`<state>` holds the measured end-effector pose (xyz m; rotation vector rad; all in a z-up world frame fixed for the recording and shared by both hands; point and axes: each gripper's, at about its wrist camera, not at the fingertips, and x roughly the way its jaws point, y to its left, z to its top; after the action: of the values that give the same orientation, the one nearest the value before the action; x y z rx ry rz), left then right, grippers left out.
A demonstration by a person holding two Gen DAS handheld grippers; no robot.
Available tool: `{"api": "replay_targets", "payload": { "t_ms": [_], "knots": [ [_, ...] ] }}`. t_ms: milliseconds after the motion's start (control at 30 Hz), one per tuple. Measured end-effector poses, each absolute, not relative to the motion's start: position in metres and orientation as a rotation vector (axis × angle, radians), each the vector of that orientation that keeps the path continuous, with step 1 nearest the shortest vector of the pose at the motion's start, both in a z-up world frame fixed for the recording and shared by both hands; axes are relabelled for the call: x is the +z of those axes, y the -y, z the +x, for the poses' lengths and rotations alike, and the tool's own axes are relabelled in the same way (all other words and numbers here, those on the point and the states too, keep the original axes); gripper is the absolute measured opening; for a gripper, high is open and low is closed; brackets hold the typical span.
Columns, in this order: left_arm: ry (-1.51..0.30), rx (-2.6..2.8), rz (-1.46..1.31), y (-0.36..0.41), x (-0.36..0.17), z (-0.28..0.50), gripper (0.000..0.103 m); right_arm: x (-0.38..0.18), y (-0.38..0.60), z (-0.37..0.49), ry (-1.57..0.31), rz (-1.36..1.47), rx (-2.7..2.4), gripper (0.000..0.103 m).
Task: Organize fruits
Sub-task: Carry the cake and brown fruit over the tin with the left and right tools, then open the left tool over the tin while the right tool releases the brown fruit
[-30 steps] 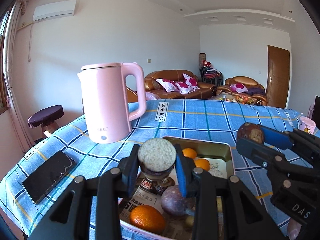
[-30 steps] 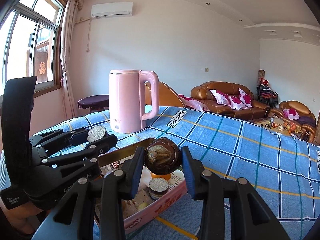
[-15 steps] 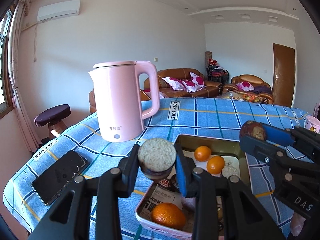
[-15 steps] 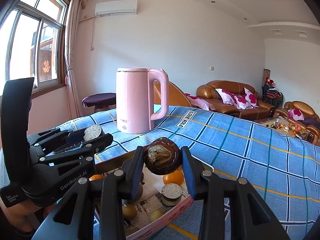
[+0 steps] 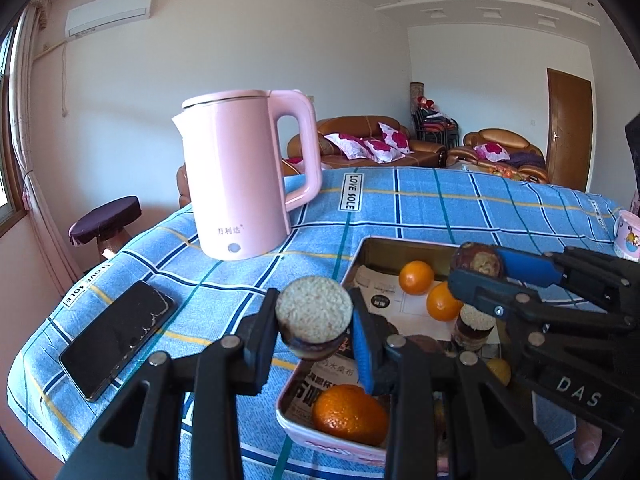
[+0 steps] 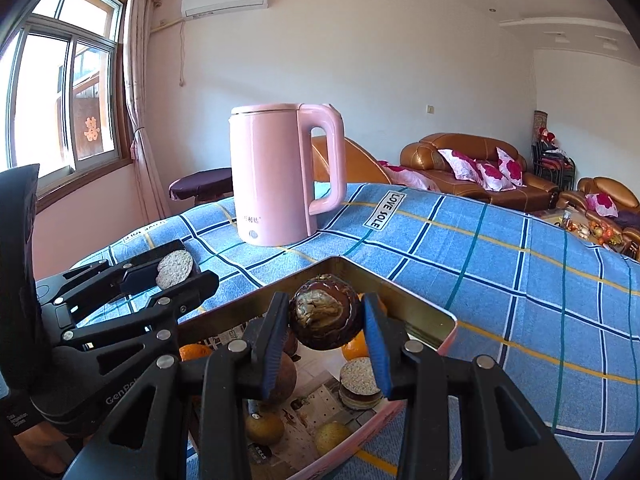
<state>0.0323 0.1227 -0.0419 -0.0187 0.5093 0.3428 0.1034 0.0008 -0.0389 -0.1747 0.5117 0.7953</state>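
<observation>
Fruit held in both grippers above the tin tray (image 5: pixel 362 256) on the blue checked tablecloth (image 5: pixel 440 208). Left gripper (image 5: pixel 314 330) is closed on a halved passion fruit (image 5: pixel 314 318), cut face up, over the cloth just left of the tray. Right gripper (image 6: pixel 325 330) is clamped on a whole dark passion fruit (image 6: pixel 325 322), over the tray's far part. Oranges (image 5: pixel 416 277) and another cut half (image 6: pixel 360 384) lie inside. Judgement: keep the half level (pulp could spill), lower it before opening, and steer clear of the pink kettle (image 5: pixel 244 176) and phone (image 5: pixel 116 338).

both grippers shifted left, kettle (image 5: pixel 240 178) nearer
</observation>
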Motion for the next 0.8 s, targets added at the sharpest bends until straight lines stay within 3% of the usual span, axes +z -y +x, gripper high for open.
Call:
{"api": "replay_targets", "payload": {
  "t_ms": [433, 500, 600, 800],
  "knots": [
    [-0.534, 0.346, -0.013, -0.121, -0.046, 0.035, 0.043, -0.061, -0.018, 0.116, -0.633, -0.222, 0.807, 0.04],
    [-0.53, 0.351, -0.022, -0.123, -0.046, 0.034, 0.046, -0.061, -0.017, 0.117, -0.636, -0.218, 0.802, 0.047],
    [-0.511, 0.365, -0.026, -0.124, -0.043, 0.029, 0.058, -0.06, -0.011, 0.118, -0.639, -0.198, 0.793, 0.055],
    [-0.451, 0.351, -0.037, -0.119, -0.032, 0.018, 0.078, -0.049, 0.006, 0.11, -0.595, -0.176, 0.757, 0.057]
  ]
}}
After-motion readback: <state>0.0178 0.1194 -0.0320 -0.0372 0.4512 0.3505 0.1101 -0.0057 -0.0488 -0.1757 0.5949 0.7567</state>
